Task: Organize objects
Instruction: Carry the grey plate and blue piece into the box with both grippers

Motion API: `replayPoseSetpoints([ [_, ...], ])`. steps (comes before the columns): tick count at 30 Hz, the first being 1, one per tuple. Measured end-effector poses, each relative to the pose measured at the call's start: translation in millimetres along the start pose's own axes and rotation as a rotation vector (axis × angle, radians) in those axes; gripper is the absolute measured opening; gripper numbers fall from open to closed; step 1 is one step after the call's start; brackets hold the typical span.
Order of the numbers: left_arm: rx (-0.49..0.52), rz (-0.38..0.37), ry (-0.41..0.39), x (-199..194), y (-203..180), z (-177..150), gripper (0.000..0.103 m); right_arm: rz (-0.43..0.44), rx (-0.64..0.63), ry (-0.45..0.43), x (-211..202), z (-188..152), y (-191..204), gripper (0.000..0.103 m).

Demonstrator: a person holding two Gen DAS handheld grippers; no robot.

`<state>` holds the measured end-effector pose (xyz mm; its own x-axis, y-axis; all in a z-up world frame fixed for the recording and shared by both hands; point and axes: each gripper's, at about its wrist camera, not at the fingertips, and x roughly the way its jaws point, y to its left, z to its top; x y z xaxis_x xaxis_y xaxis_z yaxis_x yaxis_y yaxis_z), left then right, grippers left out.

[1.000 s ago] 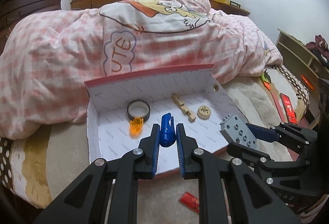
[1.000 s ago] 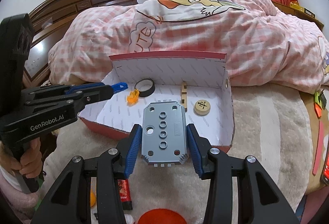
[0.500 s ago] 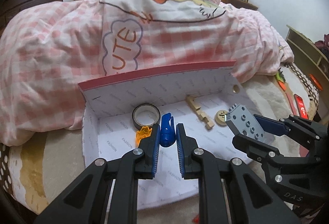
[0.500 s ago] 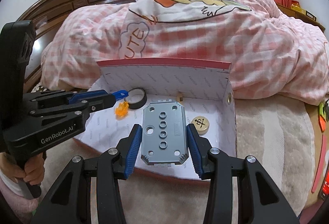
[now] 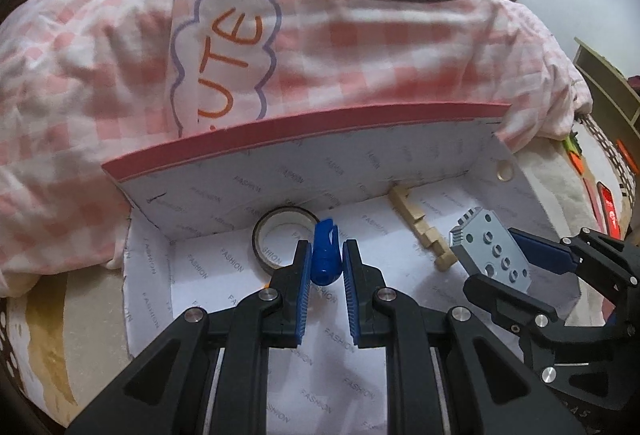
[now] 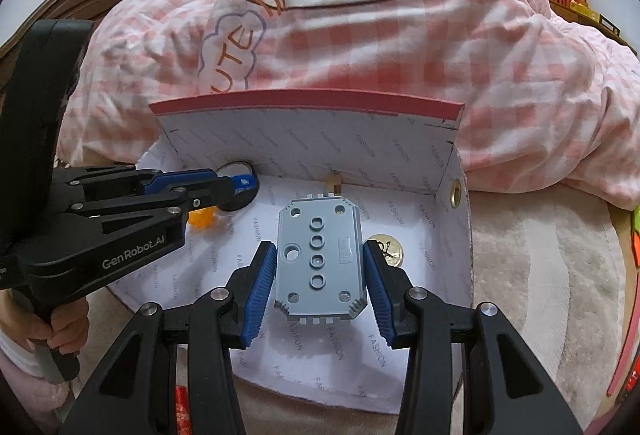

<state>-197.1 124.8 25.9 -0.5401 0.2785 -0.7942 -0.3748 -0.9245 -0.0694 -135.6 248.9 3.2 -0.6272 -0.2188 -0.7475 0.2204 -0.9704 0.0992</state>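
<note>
My left gripper point(image 5: 325, 260) is shut on a small blue plastic piece point(image 5: 325, 255) and holds it over the open white box point(image 5: 304, 171) with a red rim, just in front of the tape roll point(image 5: 280, 235). My right gripper point(image 6: 320, 259) is shut on a grey plate with holes point(image 6: 320, 259) and holds it flat over the box's middle. The plate also shows in the left wrist view point(image 5: 490, 255). In the box lie a wooden puzzle piece point(image 5: 420, 227), a round wooden chess disc point(image 6: 390, 249) and an orange piece point(image 6: 202, 217), partly hidden by the left gripper.
The box lies on a beige blanket point(image 6: 540, 255) on the bed. A bulky pink checked duvet point(image 5: 320, 55) rises right behind the box. A red item point(image 6: 184, 405) lies near the front edge. A red phone point(image 5: 608, 201) and small items lie far right.
Both grippers have moved forward over the box with their objects still held. The box now fills more of both views.
</note>
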Motion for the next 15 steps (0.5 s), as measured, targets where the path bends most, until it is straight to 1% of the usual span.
replayPoseSetpoints([
  [3,-0.012,0.007,0.02,7,2,-1,0.015,-0.003,0.0,0.01,5,0,-1,0.045],
  [5,-0.033,0.002,0.044,13,5,-1,0.02,-0.007,0.001,0.016,9,0,-2,0.045],
  [8,-0.04,0.004,0.036,16,6,0,0.025,-0.013,0.001,0.021,13,-1,-3,0.045],
  [11,-0.031,0.013,0.029,19,3,0,0.032,-0.018,-0.002,0.025,17,0,-3,0.045],
  [13,-0.022,0.025,0.037,22,2,-1,0.045,-0.02,-0.007,0.026,19,1,-1,0.045],
  [15,-0.017,0.05,0.053,28,0,-2,0.05,-0.023,-0.009,0.03,22,1,-1,0.045],
])
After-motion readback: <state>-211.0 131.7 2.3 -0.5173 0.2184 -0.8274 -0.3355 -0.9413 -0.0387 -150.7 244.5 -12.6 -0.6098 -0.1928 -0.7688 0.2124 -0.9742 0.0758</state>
